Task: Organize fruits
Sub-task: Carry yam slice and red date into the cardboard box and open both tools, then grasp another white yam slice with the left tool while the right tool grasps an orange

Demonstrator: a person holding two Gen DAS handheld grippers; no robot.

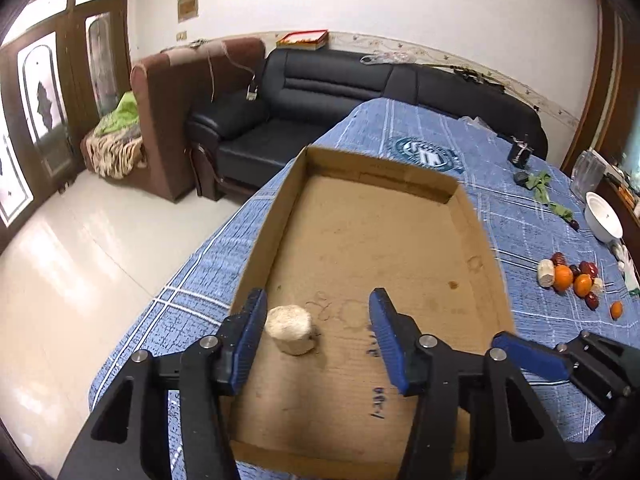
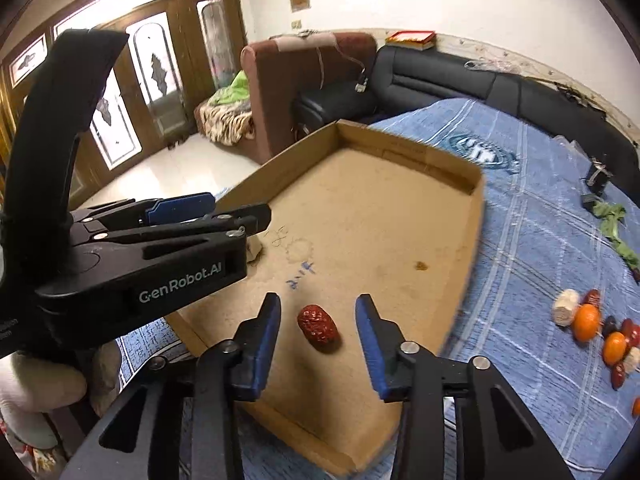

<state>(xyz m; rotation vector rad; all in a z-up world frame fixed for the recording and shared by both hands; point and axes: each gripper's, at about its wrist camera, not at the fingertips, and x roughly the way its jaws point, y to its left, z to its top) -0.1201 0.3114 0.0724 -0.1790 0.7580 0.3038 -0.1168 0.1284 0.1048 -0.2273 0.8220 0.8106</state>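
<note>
the left gripper (image 1: 318, 324) stands open over the near end of a cardboard tray (image 1: 280, 208), a pale, stubby cut piece (image 1: 290, 329) lying on the floor just beside its left pad, while the right gripper (image 2: 318, 330) hangs open around a wrinkled red date (image 2: 319, 329) that rests free on the tray floor. both pieces look set down, so this reads as the release step, and the next move calls for lifting clear and reaching right. there, a heap of 3 or more oranges (image 2: 586, 322), more dates and pale chunks waits on the blue cloth (image 2: 540, 240).
</note>
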